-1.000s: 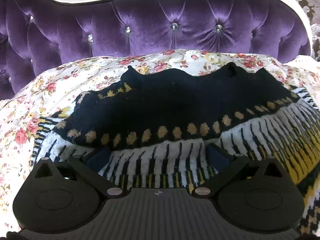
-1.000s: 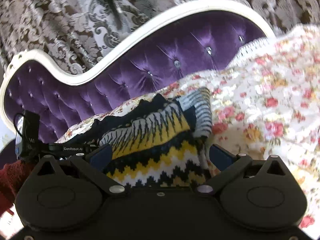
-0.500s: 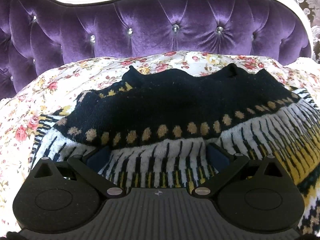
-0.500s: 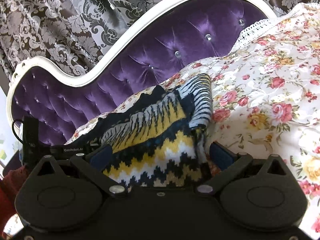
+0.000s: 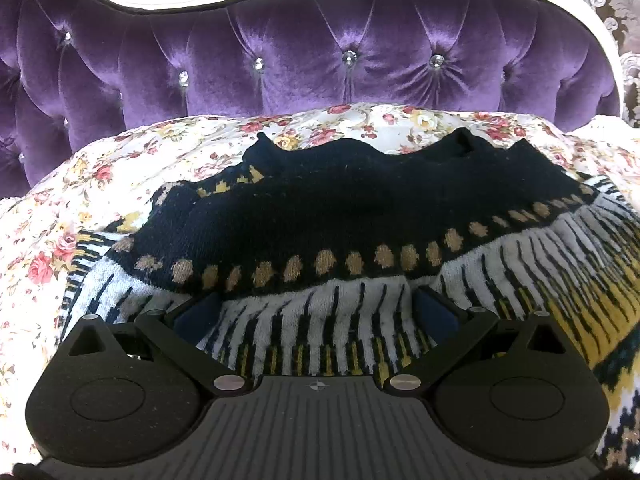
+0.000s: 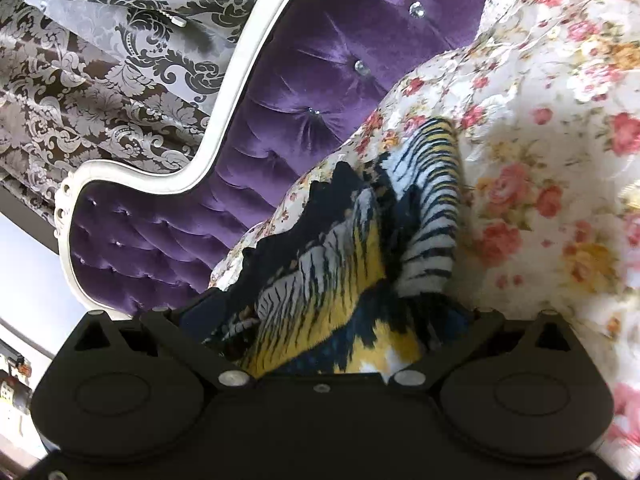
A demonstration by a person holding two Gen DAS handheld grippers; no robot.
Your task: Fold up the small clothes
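A knitted sweater (image 5: 340, 216), black with tan dots, white-and-black stripes and yellow zigzags, lies partly folded on a floral bedspread (image 5: 120, 168). My left gripper (image 5: 316, 312) is open, its blue-padded fingers spread wide over the striped band with the black upper part just beyond them. In the right wrist view the same sweater (image 6: 340, 280) bunches up with a striped sleeve folded over it. My right gripper (image 6: 332, 316) is open, its fingers set on either side of the yellow and black knit. That view is rolled strongly to one side.
A tufted purple velvet headboard (image 5: 320, 48) with a white carved frame (image 6: 224, 128) rises right behind the sweater. Floral bedspread (image 6: 540, 160) stretches to the right of it. A patterned curtain (image 6: 100, 60) hangs behind the headboard.
The right wrist view has rolled hard and closed in on the sweater's edge, and the knit now bunches between its fingers. The left gripper has barely shifted and stays spread over the striped band.
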